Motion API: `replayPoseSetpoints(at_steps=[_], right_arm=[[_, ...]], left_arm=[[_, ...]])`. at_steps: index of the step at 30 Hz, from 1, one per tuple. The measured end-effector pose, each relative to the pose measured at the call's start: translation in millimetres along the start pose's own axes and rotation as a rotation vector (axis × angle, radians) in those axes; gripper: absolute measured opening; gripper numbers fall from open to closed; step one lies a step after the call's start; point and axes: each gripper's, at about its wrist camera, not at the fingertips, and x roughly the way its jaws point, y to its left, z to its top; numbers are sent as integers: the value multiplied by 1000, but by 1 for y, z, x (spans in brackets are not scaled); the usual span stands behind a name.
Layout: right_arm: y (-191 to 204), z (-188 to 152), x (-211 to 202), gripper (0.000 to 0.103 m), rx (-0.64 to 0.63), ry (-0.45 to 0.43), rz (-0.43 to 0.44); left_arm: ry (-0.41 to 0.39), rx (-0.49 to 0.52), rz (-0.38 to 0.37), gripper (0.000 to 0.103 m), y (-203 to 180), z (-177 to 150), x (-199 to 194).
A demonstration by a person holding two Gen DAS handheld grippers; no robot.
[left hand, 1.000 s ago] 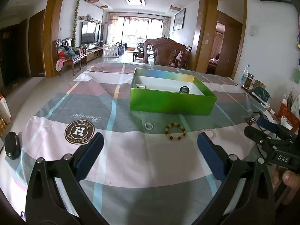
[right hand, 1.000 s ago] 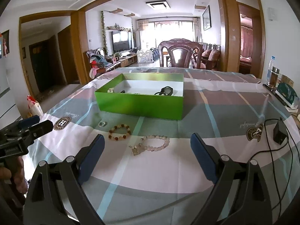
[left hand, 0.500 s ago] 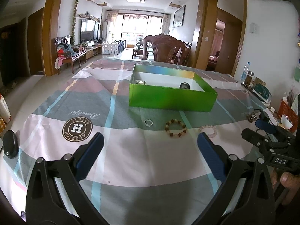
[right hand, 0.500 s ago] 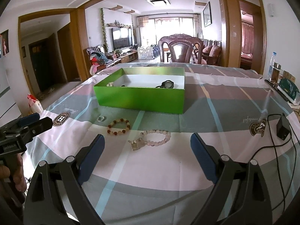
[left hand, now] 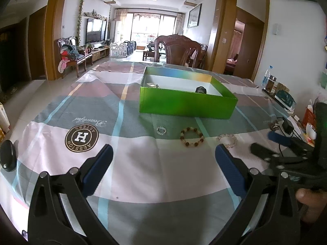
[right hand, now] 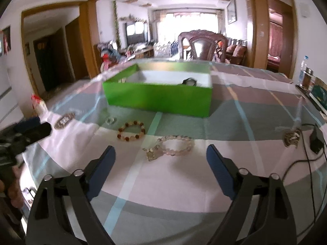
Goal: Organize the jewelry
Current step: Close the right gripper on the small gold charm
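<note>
- Pale pink bead bracelet (right hand: 175, 146) lies on the checked tablecloth (right hand: 184, 183) just ahead of the right gripper (right hand: 161, 159), whose spread jaws are closing with nothing between them.
- Left gripper (left hand: 163, 157): released, empty; brown bead bracelet (left hand: 192, 136) lies beyond it.
- Green box (right hand: 159, 98) contents are blurred.

Box: I see the open green cardboard box (left hand: 188, 104) on the checked-cloth bench (left hand: 132, 169), behind the loose pieces.
In box: a dark round watch-like piece (left hand: 200, 90), at the right.
Row before box: small clear bead ring (left hand: 161, 130) left, brown-and-cream bead bracelet (left hand: 192, 136) middle, pale pink bead bracelet with metal charm (right hand: 173, 146) right.
Far right: black plug adapter (right hand: 316, 143), cabled.
Far left: black oval object (left hand: 8, 156) at the bench edge.
</note>
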Motion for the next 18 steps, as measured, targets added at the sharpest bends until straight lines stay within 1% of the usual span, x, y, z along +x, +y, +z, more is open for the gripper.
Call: replayPoseSetpoints(at_steps=[2,6,8,11,13,15,16,18], right_arm=[[2,1,22,72,-3,63,24],[7,-1,57,60,-11,155,36],[7,-2,71,49,6,206,66],[8,0,74,40,21,216,88],[9,2,78,38,31,230,100],[11,4,79,33,24,238,97],[11,4,80,22,22,242,99],[11,4,79,21,17,243,111]], left_arm=[[7,-4,0,99,3,-1,2],[19,-15,4,99,9,-1,4],[22,-21,5,99,13,-1,5],[29,-25,6,99,15,1,9],[38,-24,-1,99,16,3,14],[54,-21,-8,99,18,5,21],[70,-17,-9,99,17,7,27],[85,-6,-10,99,15,9,36]])
